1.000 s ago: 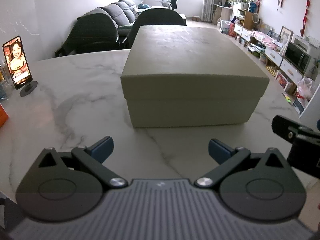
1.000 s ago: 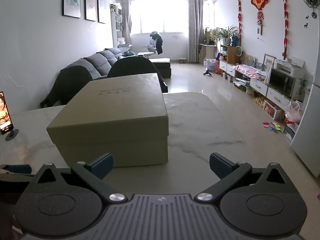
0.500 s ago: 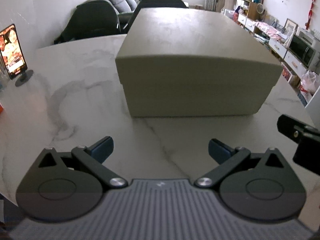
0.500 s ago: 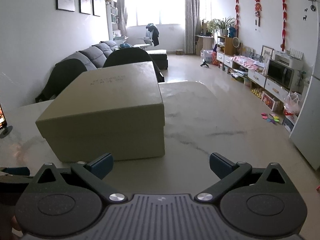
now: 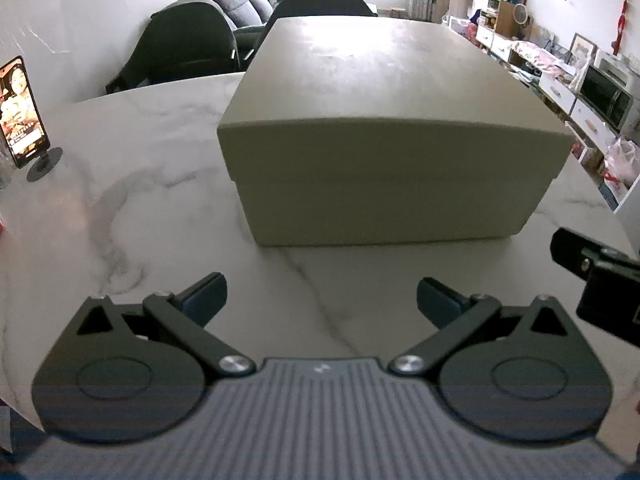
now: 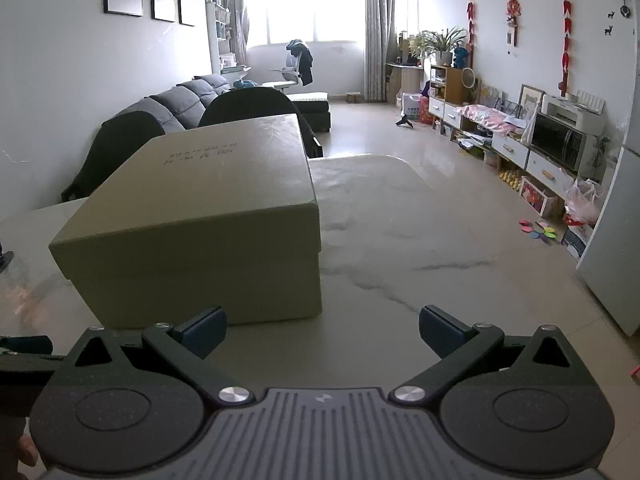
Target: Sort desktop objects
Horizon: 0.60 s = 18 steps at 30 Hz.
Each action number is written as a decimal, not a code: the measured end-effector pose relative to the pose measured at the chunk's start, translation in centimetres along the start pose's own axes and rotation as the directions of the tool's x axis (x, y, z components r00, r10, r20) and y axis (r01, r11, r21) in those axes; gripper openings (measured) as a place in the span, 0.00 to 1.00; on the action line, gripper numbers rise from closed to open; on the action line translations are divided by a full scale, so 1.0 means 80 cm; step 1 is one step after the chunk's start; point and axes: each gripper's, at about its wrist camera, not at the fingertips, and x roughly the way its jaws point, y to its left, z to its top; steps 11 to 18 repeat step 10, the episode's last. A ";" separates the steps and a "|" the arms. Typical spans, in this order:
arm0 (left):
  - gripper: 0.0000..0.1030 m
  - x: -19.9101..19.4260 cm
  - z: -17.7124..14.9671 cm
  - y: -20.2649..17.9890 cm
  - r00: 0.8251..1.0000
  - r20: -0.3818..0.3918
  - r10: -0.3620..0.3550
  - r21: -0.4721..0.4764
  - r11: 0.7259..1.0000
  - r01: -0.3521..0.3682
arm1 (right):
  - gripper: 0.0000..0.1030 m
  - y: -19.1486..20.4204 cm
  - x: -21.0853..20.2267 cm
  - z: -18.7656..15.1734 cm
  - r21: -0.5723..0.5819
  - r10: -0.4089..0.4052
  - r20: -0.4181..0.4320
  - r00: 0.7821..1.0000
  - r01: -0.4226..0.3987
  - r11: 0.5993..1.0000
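A large olive-green lidded box (image 5: 384, 136) stands on the white marble table (image 5: 132, 200); it also shows in the right wrist view (image 6: 208, 216), with faint lettering on its lid. My left gripper (image 5: 322, 300) is open and empty, a short way in front of the box's near side. My right gripper (image 6: 322, 330) is open and empty, near the box's front right corner; part of it shows at the right edge of the left wrist view (image 5: 596, 280).
A phone on a round stand (image 5: 24, 120) is at the table's left. Dark chairs (image 5: 188, 48) stand behind the table. The table's right edge (image 6: 480, 240) drops to the floor, with cabinets (image 6: 532, 148) along the right wall.
Both grippers have moved closer to the box, which now looms larger in both views. Both stay open.
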 end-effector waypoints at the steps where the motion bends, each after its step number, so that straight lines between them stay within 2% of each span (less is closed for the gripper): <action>1: 1.00 0.001 0.000 0.000 1.000 -0.002 0.001 0.000 1.000 -0.001 | 1.00 0.000 0.001 0.000 0.000 0.002 -0.002 1.000 -0.002 1.000; 18: 1.00 0.001 -0.003 -0.004 1.000 0.004 -0.002 0.009 1.000 0.002 | 1.00 -0.002 0.007 -0.003 -0.001 0.004 -0.014 1.000 -0.004 1.000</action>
